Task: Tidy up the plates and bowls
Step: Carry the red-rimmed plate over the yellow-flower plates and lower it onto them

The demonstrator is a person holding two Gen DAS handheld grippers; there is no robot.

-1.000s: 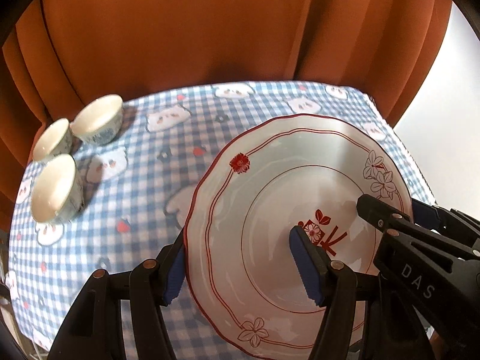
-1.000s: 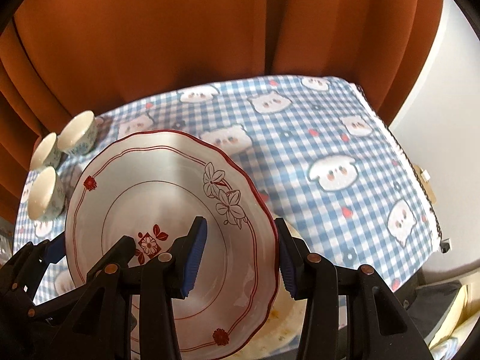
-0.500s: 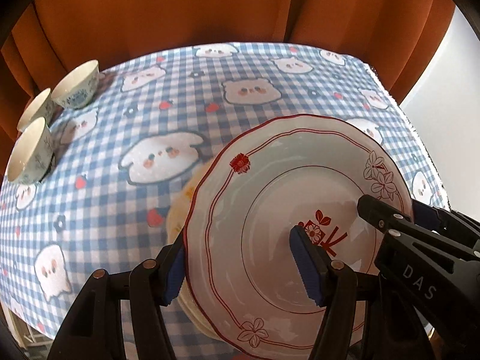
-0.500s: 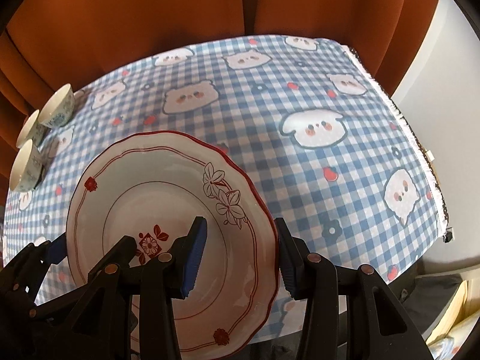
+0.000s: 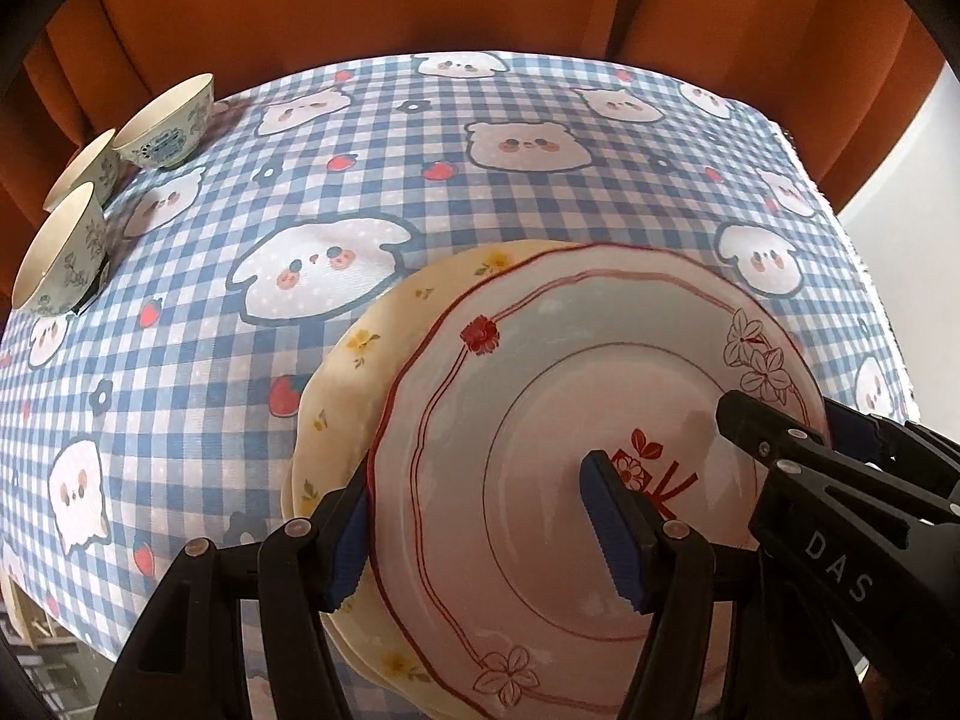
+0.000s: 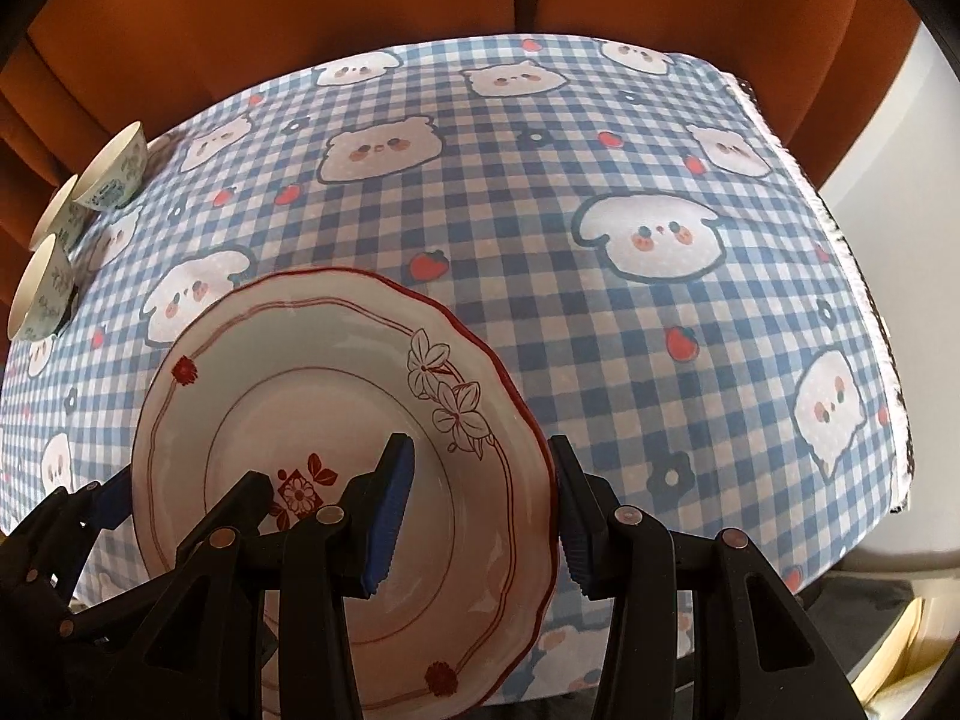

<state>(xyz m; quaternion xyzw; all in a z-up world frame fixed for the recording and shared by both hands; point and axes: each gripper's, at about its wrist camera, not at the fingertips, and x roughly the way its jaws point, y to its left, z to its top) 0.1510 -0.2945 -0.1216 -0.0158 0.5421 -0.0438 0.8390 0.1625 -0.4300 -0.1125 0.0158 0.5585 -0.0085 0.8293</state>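
Note:
A white plate with a red rim and flower prints (image 5: pixel 540 408) (image 6: pixel 312 384) is held between both grippers. My left gripper (image 5: pixel 480 516) is shut on its left rim. My right gripper (image 6: pixel 480 516) is shut on its right rim; it also shows in the left wrist view (image 5: pixel 798 438). The plate hangs tilted just above a cream plate with yellow flowers (image 5: pixel 354 384) that lies on the checked tablecloth (image 5: pixel 420 192). Three small patterned bowls (image 5: pixel 162 126) (image 6: pixel 114 174) stand at the table's far left.
An orange curtain (image 5: pixel 420 0) hangs behind the table. The table's right edge (image 6: pixel 864 276) drops off to a pale floor. The blue checked cloth with bear prints (image 6: pixel 600 180) covers the whole top.
Both grippers carried the red-rimmed plate back toward the near edge and lower. The cream plate has come into view beneath it, and the bowls now look farther away.

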